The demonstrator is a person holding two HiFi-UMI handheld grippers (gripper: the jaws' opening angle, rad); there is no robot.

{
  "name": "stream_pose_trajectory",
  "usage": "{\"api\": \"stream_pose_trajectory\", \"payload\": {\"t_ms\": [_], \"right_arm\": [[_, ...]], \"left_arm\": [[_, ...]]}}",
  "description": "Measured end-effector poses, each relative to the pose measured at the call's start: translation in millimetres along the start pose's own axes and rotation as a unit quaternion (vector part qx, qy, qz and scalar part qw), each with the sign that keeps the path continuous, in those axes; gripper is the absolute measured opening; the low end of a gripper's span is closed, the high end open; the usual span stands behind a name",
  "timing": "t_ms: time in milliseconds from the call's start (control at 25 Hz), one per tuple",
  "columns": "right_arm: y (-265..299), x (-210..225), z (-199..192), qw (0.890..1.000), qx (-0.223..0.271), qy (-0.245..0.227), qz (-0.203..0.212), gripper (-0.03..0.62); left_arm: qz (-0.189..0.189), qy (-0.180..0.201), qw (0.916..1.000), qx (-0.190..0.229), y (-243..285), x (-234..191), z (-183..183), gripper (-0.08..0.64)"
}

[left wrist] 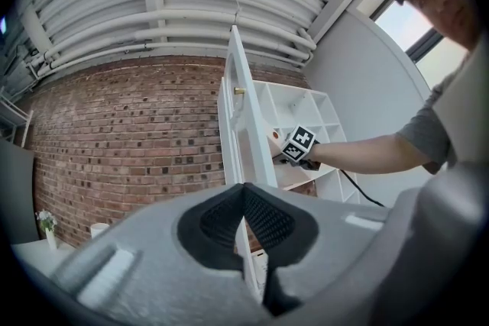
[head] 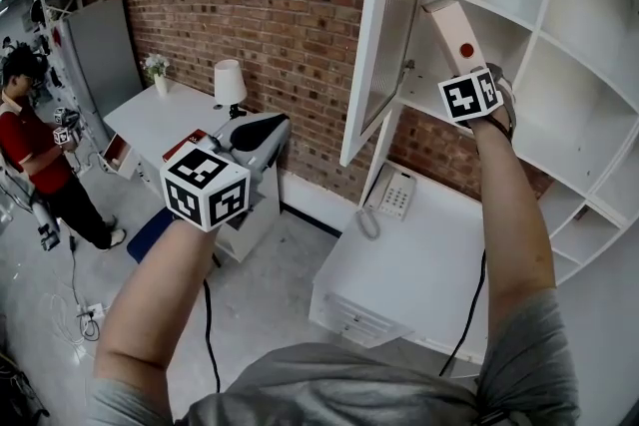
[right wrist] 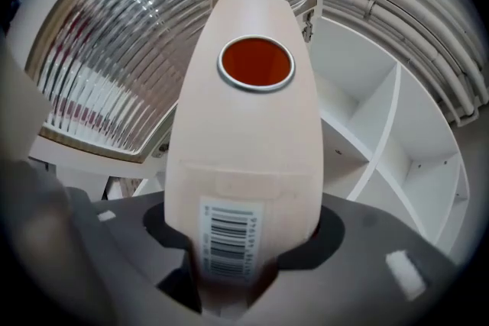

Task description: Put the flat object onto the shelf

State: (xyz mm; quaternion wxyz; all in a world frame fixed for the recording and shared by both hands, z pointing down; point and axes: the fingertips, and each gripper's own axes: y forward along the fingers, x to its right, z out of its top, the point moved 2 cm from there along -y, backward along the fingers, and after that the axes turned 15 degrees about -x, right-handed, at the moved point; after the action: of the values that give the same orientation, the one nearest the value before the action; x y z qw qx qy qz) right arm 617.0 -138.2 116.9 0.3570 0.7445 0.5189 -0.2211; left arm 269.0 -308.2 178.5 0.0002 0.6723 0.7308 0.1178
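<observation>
The flat object (right wrist: 244,141) is a pale beige, rounded slab with a red disc near its top and a barcode label low down. My right gripper (right wrist: 241,259) is shut on its lower end. In the head view the flat object (head: 454,27) is held upright, tilted slightly left, inside an upper compartment of the white shelf (head: 559,35), with the right gripper (head: 462,75) just below it. The shelf's ribbed glass door (head: 384,25) stands open on the left. My left gripper (head: 262,130) hangs low on the left, shut and holding nothing; its pads (left wrist: 221,225) meet.
A white cabinet (head: 419,264) below the shelf carries a white telephone (head: 394,193). A white desk (head: 175,120) with a lamp (head: 231,85) and a small plant (head: 158,70) stands by the brick wall. A person in red (head: 30,145) stands far left. A black cable (head: 469,314) hangs from my right arm.
</observation>
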Motion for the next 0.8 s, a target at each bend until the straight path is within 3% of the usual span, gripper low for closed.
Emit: {"api": "stream_pose_trajectory", "payload": {"t_ms": [800], "right_arm": [[90, 3, 26, 0.999, -0.011, 0.009, -0.029, 0.296]], "left_arm": [[0.032, -0.02, 0.9991, -0.02, 24, -46, -17, 0.002]]}}
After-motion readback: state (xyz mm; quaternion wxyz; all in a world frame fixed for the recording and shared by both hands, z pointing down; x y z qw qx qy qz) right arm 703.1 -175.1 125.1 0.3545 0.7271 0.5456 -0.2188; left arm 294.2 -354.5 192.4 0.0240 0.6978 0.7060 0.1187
